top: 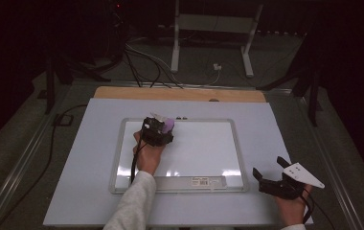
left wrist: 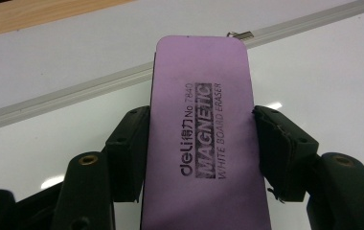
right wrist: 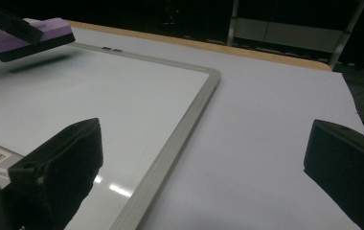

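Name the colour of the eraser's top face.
Purple with black print; the eraser shows best in the left gripper view.

Purple magnetic whiteboard eraser (left wrist: 204, 139), black-backed, printed label up; lies level, over the whiteboard's (top: 199, 153) upper left part.

The high view looks forward and down from above the person's side, taking in the whole white-topped table (top: 84, 158) and the aluminium-framed whiteboard (top: 180, 153). The left gripper view sits very close over that board's far frame (left wrist: 74, 93), facing forward. The right gripper view looks low across the board's right frame (right wrist: 180, 129), leftwards and away.
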`<state>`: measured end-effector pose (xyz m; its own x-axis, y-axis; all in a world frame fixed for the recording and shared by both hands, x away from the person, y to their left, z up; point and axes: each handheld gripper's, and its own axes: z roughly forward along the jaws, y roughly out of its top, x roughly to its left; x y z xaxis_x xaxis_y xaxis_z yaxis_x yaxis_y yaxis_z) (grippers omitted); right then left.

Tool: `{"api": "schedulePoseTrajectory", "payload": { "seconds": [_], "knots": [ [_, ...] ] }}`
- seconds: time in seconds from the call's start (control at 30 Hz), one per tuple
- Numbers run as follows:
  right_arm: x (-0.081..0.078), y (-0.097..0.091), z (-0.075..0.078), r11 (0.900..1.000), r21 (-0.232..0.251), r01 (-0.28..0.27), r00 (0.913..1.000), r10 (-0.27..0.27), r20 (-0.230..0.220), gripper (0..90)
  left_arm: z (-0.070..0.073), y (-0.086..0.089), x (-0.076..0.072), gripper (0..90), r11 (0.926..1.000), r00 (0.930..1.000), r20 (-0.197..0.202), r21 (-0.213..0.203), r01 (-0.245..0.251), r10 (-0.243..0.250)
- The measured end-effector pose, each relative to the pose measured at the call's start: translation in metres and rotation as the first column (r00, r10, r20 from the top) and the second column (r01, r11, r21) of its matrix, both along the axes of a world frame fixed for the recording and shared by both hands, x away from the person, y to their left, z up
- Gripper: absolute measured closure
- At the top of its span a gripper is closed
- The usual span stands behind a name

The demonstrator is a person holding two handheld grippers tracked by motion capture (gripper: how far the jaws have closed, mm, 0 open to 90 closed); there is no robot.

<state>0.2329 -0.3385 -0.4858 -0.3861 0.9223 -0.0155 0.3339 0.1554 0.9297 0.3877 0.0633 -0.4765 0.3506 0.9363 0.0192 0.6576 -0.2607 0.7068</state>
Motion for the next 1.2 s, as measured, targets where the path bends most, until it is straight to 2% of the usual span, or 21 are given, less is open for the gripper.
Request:
{"api": "schedulePoseTrajectory", "payload": {
  "seconds": [0.07,0.33,0.53,0.8,1.2],
  "knots": [
    [0.0,0.001,0.0,1.0,-0.003,-0.002,1.0,0.002,0.002,0.0,0.001,0.004,-0.004,41.8,0.9997,1.0,-0.001,-0.025,0.001,-0.001],
    [0.0,0.0,0.0,1.0,-0.002,0.0,1.0,0.0,0.001,0.0,0.008,0.021,-0.018,41.8,0.9977,0.9996,0.022,-0.067,-0.015,0.016],
    [0.0,0.002,0.0,1.0,-0.003,-0.001,1.0,0.001,0.0,0.0,0.012,0.03,-0.029,41.8,0.9968,0.9992,0.036,-0.078,-0.012,0.015],
    [-0.001,0.0,0.0,1.0,-0.003,0.004,1.0,-0.004,0.002,0.0,0.014,0.041,-0.041,41.8,0.9979,0.999,0.044,-0.065,-0.004,0.006],
    [-0.001,0.001,0.0,1.0,-0.002,0.003,1.0,-0.003,0.0,0.0,0.002,0.061,-0.059,41.7,0.9961,0.9993,0.024,-0.085,-0.025,0.027]
  ]
}}
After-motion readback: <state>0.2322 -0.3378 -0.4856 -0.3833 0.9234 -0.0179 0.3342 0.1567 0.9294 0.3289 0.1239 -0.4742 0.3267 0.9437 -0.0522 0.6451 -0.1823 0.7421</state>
